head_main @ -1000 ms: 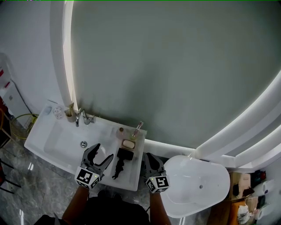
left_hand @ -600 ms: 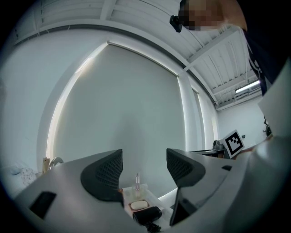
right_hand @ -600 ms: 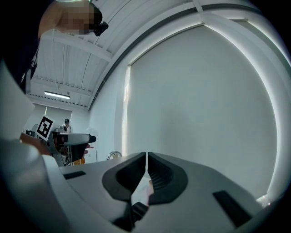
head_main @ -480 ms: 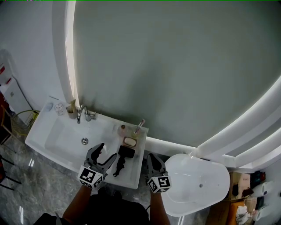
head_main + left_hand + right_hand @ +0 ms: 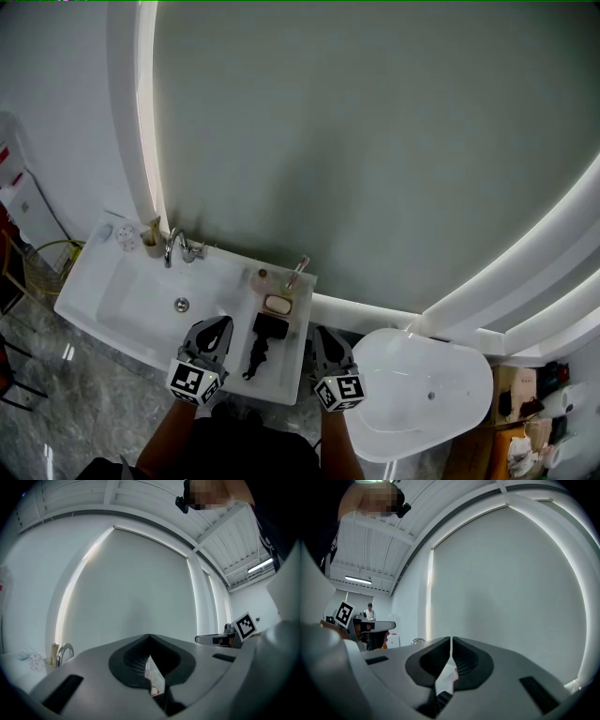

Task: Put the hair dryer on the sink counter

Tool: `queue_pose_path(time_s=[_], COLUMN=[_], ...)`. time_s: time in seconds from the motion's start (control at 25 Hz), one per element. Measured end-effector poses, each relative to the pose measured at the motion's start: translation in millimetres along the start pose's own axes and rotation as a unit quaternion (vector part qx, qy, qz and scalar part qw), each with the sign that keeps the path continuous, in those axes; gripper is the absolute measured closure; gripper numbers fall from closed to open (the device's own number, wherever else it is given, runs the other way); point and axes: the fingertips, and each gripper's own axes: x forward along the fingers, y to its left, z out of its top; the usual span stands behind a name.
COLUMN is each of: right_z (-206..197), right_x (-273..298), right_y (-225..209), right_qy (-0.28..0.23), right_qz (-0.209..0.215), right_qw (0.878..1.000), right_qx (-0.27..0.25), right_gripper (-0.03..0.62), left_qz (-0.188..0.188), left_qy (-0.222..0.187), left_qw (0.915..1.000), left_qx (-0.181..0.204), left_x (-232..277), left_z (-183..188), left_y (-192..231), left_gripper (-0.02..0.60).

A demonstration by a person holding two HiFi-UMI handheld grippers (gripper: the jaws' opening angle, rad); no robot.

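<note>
Head view: hair dryer [image 5: 265,338] lies head toward wall [image 5: 375,141]; left tongs [image 5: 217,325] just closed empty, right tongs [image 5: 317,334] shut.

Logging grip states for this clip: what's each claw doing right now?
Left claw: closed, has just been closing, nothing between its jaws.
Right claw: closed, empty.

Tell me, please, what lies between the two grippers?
In the head view, the hair dryer lies on the sink counter between the left gripper and the right gripper, touching neither. The left gripper's jaws have just closed on nothing.
</note>
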Motion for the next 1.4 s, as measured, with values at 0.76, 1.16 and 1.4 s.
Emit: queue_pose_path(time_s=[0.76,1.16,1.4], right_z=[-9.6,-13.7,-13.1], right_x=[8.0,15.5,15.8], right_y=[21.6,34.8,34.5], right_qy=[0.022,0.026,0.028], right_qz=[0.028,0.044,0.046], right_qw=[0.999,0.998,0.997], right_qx=[-0.025,-0.044,-0.047], right_gripper=[0.560,0.560,0.560], left_qz=[-0.003,0.000,-0.005], left_qy=[0.013,0.017,0.033], left_qw=[0.9999,0.9998,0.9992], left_qx=[-0.003,-0.013,-0.023], left_x=[-3.1,-6.2,-5.2], left_z=[-10.0,-15.5,-20.2], left_y=[2.6,8.4,8.4], left_gripper=[0.558,0.558,0.558])
